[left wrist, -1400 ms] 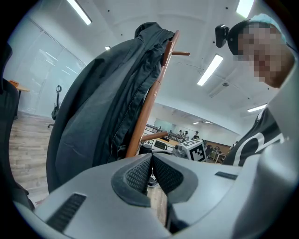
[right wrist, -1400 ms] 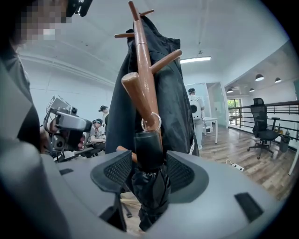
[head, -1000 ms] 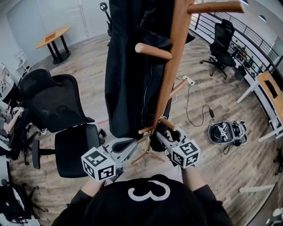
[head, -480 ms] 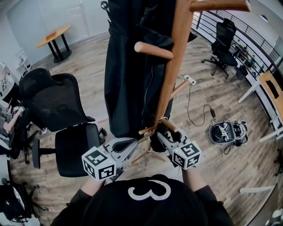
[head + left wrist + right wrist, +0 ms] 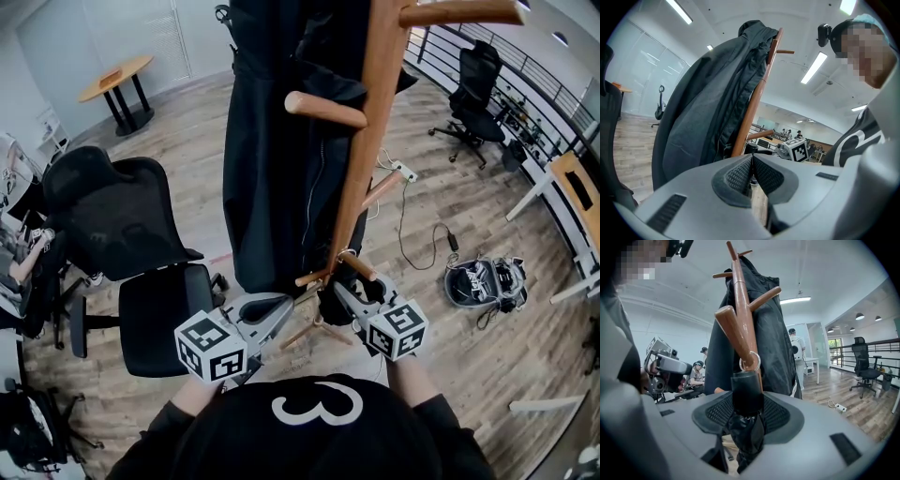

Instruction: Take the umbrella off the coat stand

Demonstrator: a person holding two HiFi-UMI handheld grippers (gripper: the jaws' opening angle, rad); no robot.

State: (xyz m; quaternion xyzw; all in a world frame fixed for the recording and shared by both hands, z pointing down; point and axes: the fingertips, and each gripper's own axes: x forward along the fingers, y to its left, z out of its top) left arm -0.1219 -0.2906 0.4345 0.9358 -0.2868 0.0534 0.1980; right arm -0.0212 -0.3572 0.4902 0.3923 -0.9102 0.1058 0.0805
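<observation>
A folded black umbrella hangs by a metal ring from a low peg of the wooden coat stand. My right gripper is shut on the umbrella's handle, with a pad against each side and the black fabric drooping below. In the head view this gripper sits at the low peg beside the stand's pole, and the umbrella shows as a dark bundle. My left gripper hovers to the left of the pole, shut with nothing between its pads. A black jacket hangs on the stand.
A black office chair stands close on the left. On the floor to the right lie a cable with a power strip and an open bag. A round table and a second chair stand farther off.
</observation>
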